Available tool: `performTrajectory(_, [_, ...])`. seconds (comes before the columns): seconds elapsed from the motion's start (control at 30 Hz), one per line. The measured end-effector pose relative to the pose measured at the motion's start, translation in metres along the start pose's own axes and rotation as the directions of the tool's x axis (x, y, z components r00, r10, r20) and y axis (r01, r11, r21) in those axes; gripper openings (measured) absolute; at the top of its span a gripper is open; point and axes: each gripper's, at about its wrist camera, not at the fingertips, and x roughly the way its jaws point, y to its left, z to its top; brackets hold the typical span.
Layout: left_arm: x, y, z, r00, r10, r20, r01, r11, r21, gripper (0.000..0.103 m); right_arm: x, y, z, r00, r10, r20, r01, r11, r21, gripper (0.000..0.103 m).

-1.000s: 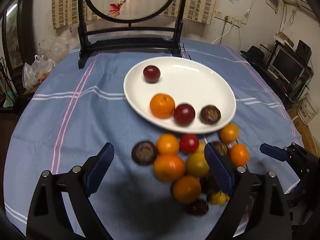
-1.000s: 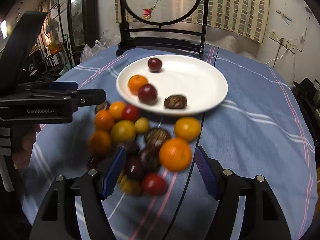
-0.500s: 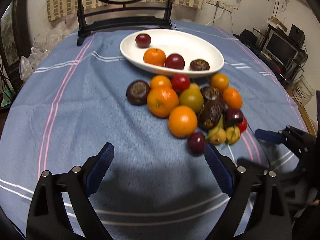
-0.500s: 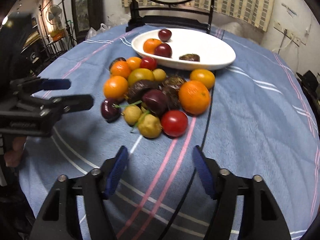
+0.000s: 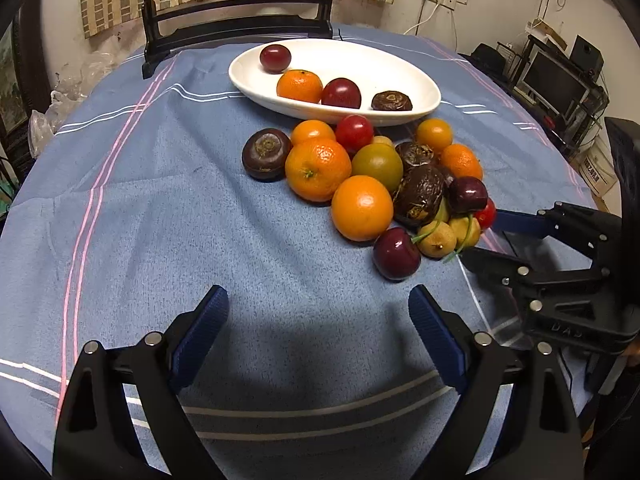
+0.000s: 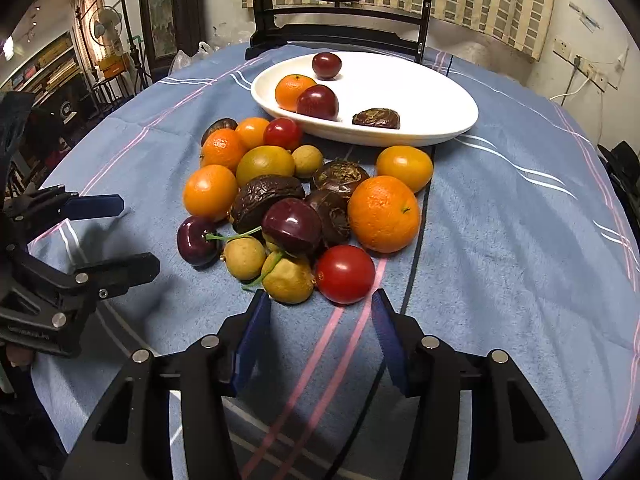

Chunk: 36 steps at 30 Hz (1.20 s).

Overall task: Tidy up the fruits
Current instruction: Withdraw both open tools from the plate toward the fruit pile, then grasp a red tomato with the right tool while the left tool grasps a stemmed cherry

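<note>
Closer now sits the red tomato [image 6: 345, 274], low centre of the right wrist view, at the pile's near edge on the blue tabletop [image 6: 500, 240]. Right gripper [image 6: 320, 334] jaws have just been narrowing, nothing between them yet. Left gripper [image 5: 318, 336] gapes, empty. Best straddle the tomato squarely, clear of the longans [image 6: 286, 280], before carrying it to the white plate [image 6: 420, 92].

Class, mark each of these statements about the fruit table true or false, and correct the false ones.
1. The white plate holds four fruits. True.
2. The right gripper is clamped on the red tomato. False: its jaws have just been closing, but nothing is between them yet; the tomato lies just ahead.
3. The left gripper stands open over bare cloth. True.
4. The pile of fruit lies on a green cloth. False: the tablecloth is blue with pink and white stripes.
5. An orange is on the plate. True.
</note>
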Motion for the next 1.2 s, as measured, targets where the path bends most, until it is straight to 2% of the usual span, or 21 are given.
performTrajectory(0.17, [0.007, -0.006, 0.001, 1.0, -0.015, -0.019, 0.015, 1.0, 0.011, 0.089, -0.001, -0.012, -0.003, 1.0, 0.003, -0.001, -0.003, 1.0, 0.031, 0.053])
performTrajectory(0.23, [0.009, -0.009, 0.0, 1.0, -0.018, -0.026, 0.018, 1.0, 0.016, 0.089, -0.004, -0.016, -0.002, 1.0, -0.021, 0.006, 0.021, 0.999, 0.033, 0.051])
performTrajectory(0.3, [0.011, -0.011, 0.0, 0.999, -0.017, -0.028, 0.018, 1.0, 0.021, 0.089, -0.004, -0.02, -0.002, 0.998, -0.069, 0.003, 0.069, 0.997, 0.023, 0.044])
performTrajectory(0.37, [0.012, -0.012, 0.0, 0.999, -0.018, -0.032, 0.018, 1.0, 0.023, 0.089, 0.001, -0.02, -0.001, 0.998, -0.055, -0.011, 0.055, 0.998, 0.012, 0.04])
performTrajectory(0.47, [0.015, -0.015, 0.0, 0.999, -0.02, -0.037, 0.021, 1.0, 0.022, 0.089, 0.008, -0.019, 0.005, 0.999, -0.041, -0.007, 0.041, 0.999, 0.001, 0.04])
performTrajectory(0.57, [0.016, -0.02, 0.001, 0.999, -0.014, -0.04, 0.015, 0.999, 0.035, 0.089, 0.016, -0.017, 0.015, 1.0, -0.022, 0.001, 0.022, 1.0, -0.012, 0.029])
performTrajectory(0.63, [0.017, -0.023, 0.002, 0.999, -0.016, -0.044, 0.018, 0.999, 0.04, 0.088, 0.017, -0.017, 0.018, 1.0, -0.028, 0.007, 0.028, 0.999, -0.017, 0.028])
performTrajectory(0.8, [0.02, -0.03, 0.006, 0.999, 0.0, -0.046, 0.003, 0.998, 0.058, 0.082, 0.008, -0.024, 0.011, 0.999, 0.016, 0.03, -0.017, 0.999, 0.027, 0.028])
performTrajectory(0.97, [0.026, -0.04, 0.011, 0.999, 0.043, -0.032, -0.04, 0.994, 0.099, 0.071, -0.003, -0.031, -0.002, 0.998, 0.053, 0.043, -0.056, 0.996, 0.067, 0.028])
performTrajectory(1.1, [0.03, -0.045, 0.018, 0.999, 0.04, -0.033, -0.037, 0.994, 0.1, 0.066, -0.01, -0.034, -0.01, 0.996, 0.062, 0.056, -0.067, 0.995, 0.079, 0.028])
performTrajectory(1.2, [0.032, -0.051, 0.022, 0.999, 0.04, -0.026, -0.037, 0.993, 0.111, 0.058, -0.015, -0.035, -0.015, 0.996, 0.059, 0.064, -0.064, 0.994, 0.087, 0.028])
